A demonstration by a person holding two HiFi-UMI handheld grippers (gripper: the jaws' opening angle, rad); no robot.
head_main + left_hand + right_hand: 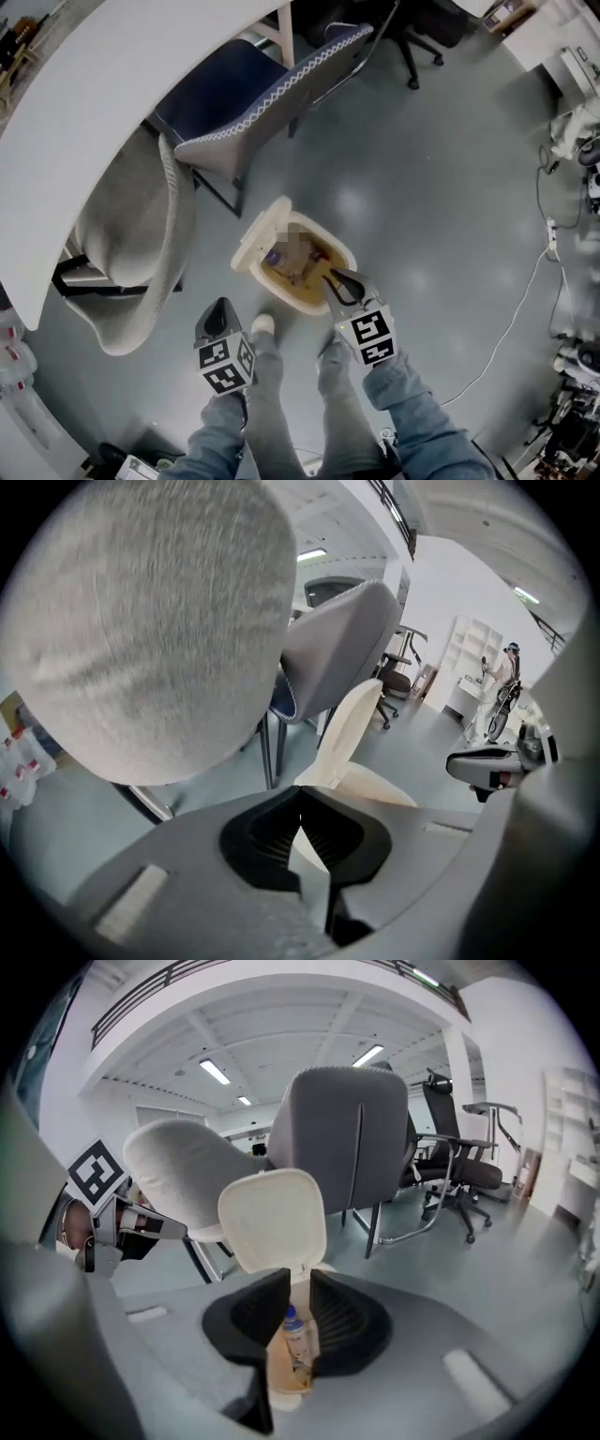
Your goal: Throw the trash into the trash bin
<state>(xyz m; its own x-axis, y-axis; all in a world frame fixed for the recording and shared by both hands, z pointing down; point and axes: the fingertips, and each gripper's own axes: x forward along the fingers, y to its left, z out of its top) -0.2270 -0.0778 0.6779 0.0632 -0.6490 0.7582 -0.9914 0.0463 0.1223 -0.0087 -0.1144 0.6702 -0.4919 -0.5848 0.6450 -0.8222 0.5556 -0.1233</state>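
The cream trash bin [339, 251] stands on the grey floor with its lid [265, 225] swung up, and brown trash and a bottle [273, 255] lie inside. My right gripper [330, 277] hangs over the bin's near rim. In the right gripper view its jaws [300, 1279] stand a narrow gap apart with nothing in them; the bottle [296, 1330] shows through that gap, down in the bin below the raised lid [272, 1218]. My left gripper [218, 314] is left of the bin, above the floor, its tips [300, 794] touching and holding nothing. The bin's lid [349, 726] shows beyond it.
A grey shell chair [141, 244] and a blue padded chair [234, 94] stand by the white table [112, 84], just left of and behind the bin. The person's legs and a white shoe [262, 325] are right in front of the bin. A white cable [506, 328] crosses the floor at right.
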